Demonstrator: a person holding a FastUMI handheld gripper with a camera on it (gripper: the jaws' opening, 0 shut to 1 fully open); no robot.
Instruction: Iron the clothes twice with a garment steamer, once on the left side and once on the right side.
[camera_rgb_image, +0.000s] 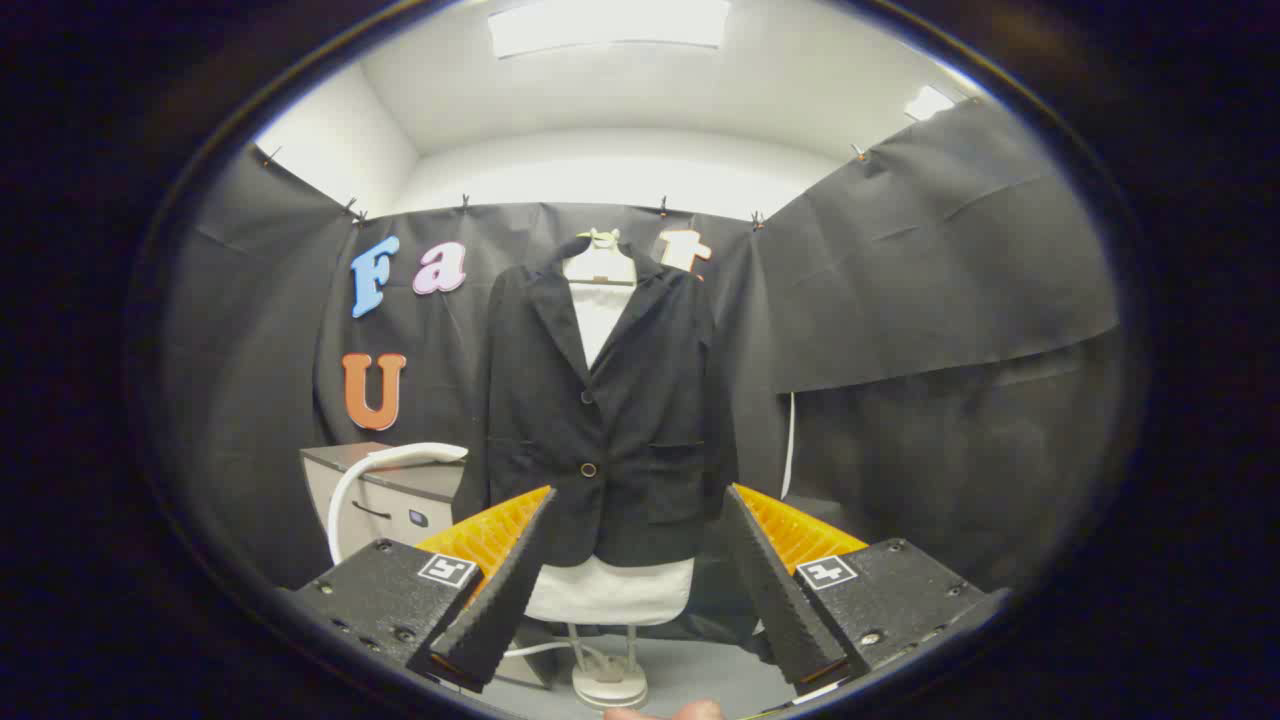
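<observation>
Gripper fingers stand wide apart, holding nothing. Steamer head lies ahead and to the left, resting on a cabinet, long axis roughly horizontal. Jacket hangs straight ahead beyond the fingers, upright on its stand.

Premises: a staged recording booth inside a plain white-walled room. Black cloth is pinned up as walling on the left, far and right sides, beneath a white ceiling with panel lights. A dark jacket hangs on a stand; a small cabinet stands at far left.
</observation>
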